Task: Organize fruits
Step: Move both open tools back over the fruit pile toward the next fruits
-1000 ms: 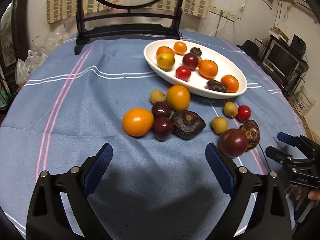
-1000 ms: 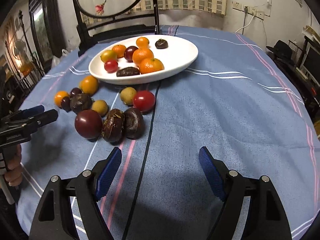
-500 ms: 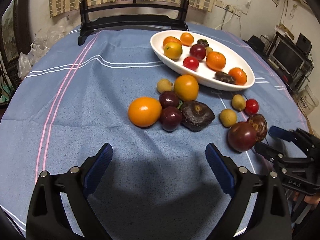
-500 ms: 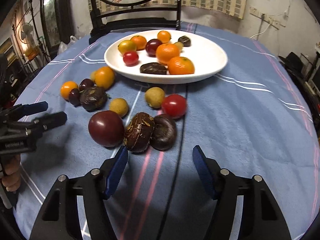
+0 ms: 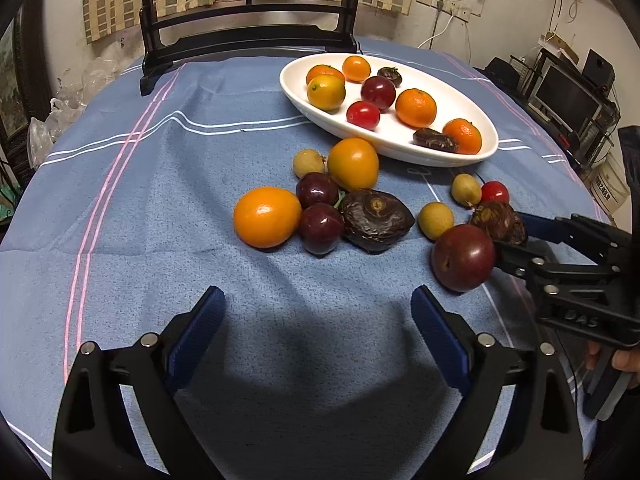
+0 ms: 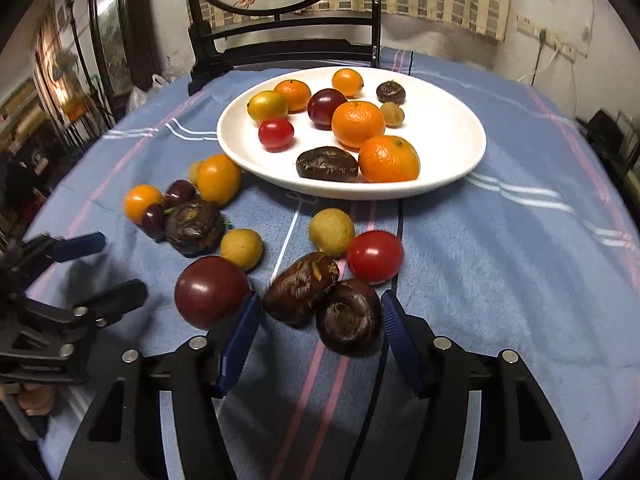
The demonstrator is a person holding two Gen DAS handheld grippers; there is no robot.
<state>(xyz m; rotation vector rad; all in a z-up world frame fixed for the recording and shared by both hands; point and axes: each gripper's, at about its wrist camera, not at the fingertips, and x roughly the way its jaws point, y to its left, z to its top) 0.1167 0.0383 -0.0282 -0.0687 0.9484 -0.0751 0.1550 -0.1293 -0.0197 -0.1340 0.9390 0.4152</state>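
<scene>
**Fruit partly gathered, a dozen-odd pieces left on the cloth**

In the right wrist view, going left to right: the left gripper [image 6: 102, 268] sits at the left edge, jaws apart and empty. Right of it lies a cluster of loose fruit [image 6: 188, 208]: oranges, dark plums and a dark brown nut-like piece. At lower centre the right gripper [image 6: 320, 322] has been closing its jaws around two brown fruits [image 6: 324, 300]; the pads flank them but do not yet visibly press. A large plum [image 6: 210, 290] lies just outside its left pad, a red tomato [image 6: 374, 256] just beyond the pair. The white dish [image 6: 452, 136], upper centre, already holds about ten pieces. By my judgement, the task is under half done.

The surface is round, under a blue striped cloth [image 6: 500, 248]. A dark chair [image 6: 280, 48] stands behind it; cluttered walls surround.
</scene>
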